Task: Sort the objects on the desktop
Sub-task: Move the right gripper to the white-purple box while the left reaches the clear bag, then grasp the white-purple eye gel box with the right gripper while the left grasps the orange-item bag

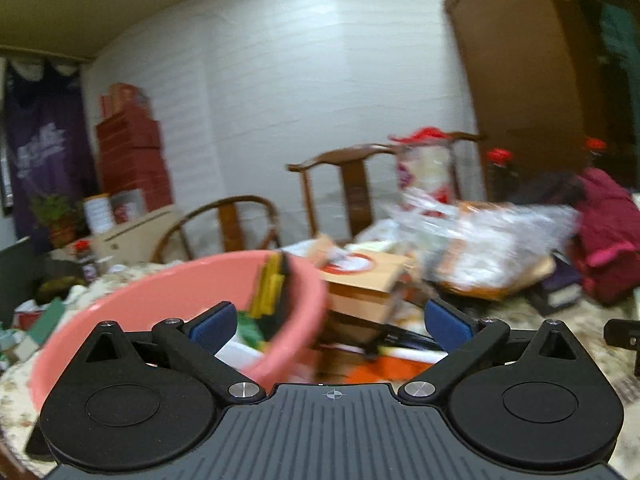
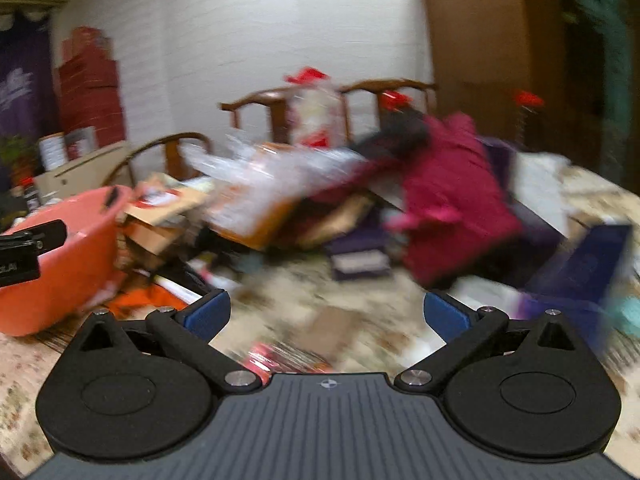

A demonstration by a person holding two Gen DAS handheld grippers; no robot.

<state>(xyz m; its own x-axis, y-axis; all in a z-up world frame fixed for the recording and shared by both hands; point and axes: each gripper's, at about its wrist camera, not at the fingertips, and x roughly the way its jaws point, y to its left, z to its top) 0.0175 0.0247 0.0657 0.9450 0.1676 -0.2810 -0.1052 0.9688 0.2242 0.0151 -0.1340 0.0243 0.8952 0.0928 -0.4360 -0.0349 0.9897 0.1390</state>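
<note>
Clutter [image 2: 280, 208] across floral tablecloth [image 2: 360, 312], white wall [image 1: 300, 100]

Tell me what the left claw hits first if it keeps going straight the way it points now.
Probably the near-right rim of the pink basin, which sits between the open left claw fingers; just past it is a cardboard box. Blur makes depth uncertain.

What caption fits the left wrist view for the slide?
Left tool open and empty, facing the rim of a pink basin holding a few items, on a cluttered table with a cardboard box behind.
</note>
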